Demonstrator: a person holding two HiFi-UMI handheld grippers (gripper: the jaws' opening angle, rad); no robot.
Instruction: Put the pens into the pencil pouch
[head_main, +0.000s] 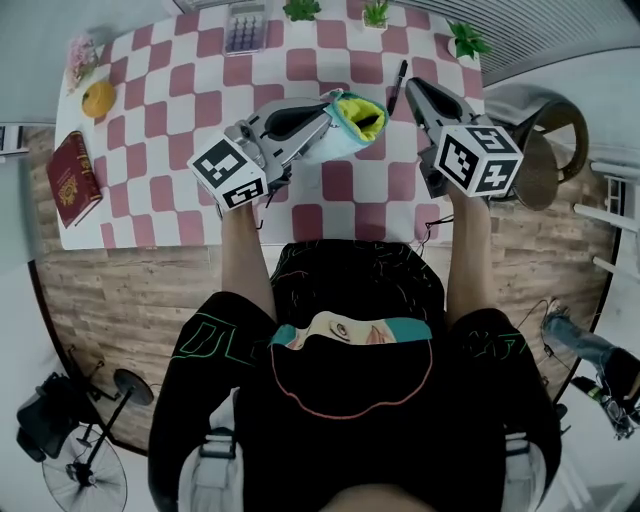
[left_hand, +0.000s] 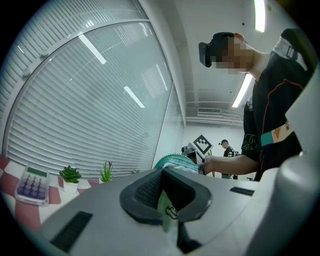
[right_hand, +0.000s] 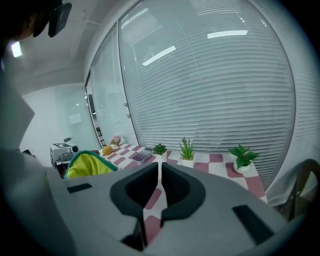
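Note:
A teal pencil pouch (head_main: 352, 122) with a yellow lining hangs over the checked table (head_main: 180, 90), its mouth open. My left gripper (head_main: 318, 118) is shut on its edge. In the left gripper view, pale green fabric is pinched between the jaws (left_hand: 167, 202), and the pouch's teal rim (left_hand: 175, 160) rises beyond them. A black pen (head_main: 398, 88) lies on the table just right of the pouch. My right gripper (head_main: 412, 90) is beside that pen, shut, with nothing between its fingers (right_hand: 159, 175). The right gripper view also shows the pouch's yellow lining (right_hand: 90, 164) at the left.
A calculator (head_main: 245, 28) and three small potted plants (head_main: 301, 10) (head_main: 376, 14) (head_main: 466, 40) line the table's far edge. An orange (head_main: 98, 98) and a red book (head_main: 72, 178) lie at the left. A chair (head_main: 545, 150) stands beside the table at the right.

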